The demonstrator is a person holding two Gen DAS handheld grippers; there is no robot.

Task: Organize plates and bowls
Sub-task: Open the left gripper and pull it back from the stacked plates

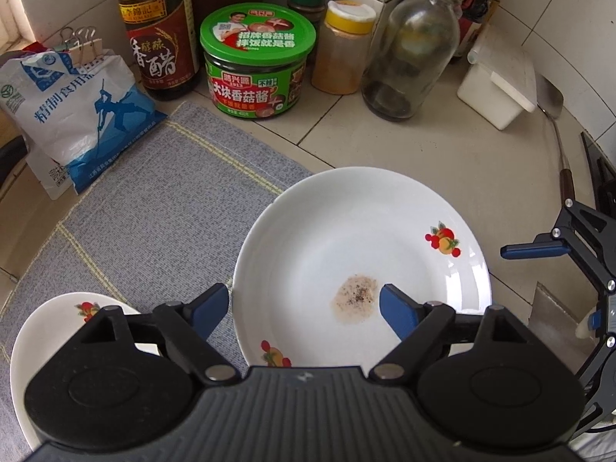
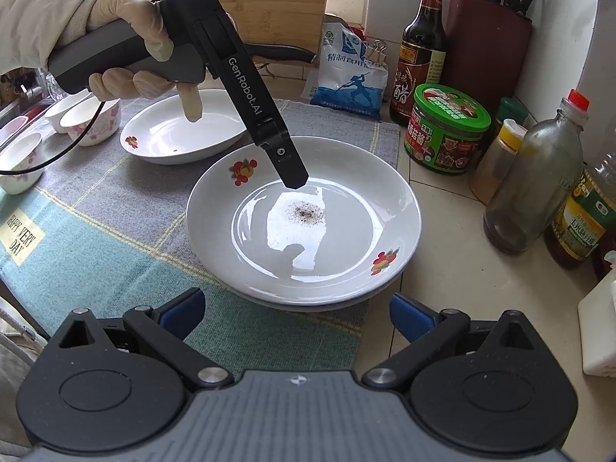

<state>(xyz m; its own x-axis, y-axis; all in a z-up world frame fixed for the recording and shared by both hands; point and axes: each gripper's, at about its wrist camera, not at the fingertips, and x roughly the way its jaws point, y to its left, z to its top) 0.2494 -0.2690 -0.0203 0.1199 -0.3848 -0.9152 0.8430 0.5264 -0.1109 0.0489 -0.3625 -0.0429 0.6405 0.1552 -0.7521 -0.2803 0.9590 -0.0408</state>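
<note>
Blue-padded jaws of the left gripper (image 1: pixel 304 308) stood apart over the near rim of the top plate (image 1: pixel 362 246), pads pressing on nothing; no object lay between them except the rim below. Right gripper (image 2: pixel 296 313) likewise spread wide and empty, just short of the plate stack (image 2: pixel 304 227).

Item 1: 2 white fruit-print plates nested, half on the grey placemat (image 2: pixel 115 200), half on the tiled counter (image 1: pixel 423 142). Top plate carried a speckled residue patch (image 2: pixel 304 211).
Item 2: 1 further matching plate (image 2: pixel 181 131) well apart on the mat, unstacked.
Item 3: at least 4 small floral bowls (image 2: pixel 92 121) grouped at the mat's far edge, loose, not nested.

Judged progress: stacking begun, 1 plate and all bowls outstanding.

Background: vinegar bottle (image 1: pixel 158 34), green mushroom-sauce jar (image 1: pixel 258 61), salt bag (image 1: pixel 77 115), glass bottle (image 1: pixel 412 50).

Obscured: whether more than 2 plates sat in the stack; bowl count cut by the frame edge and gloved hand (image 2: pixel 127 34).
</note>
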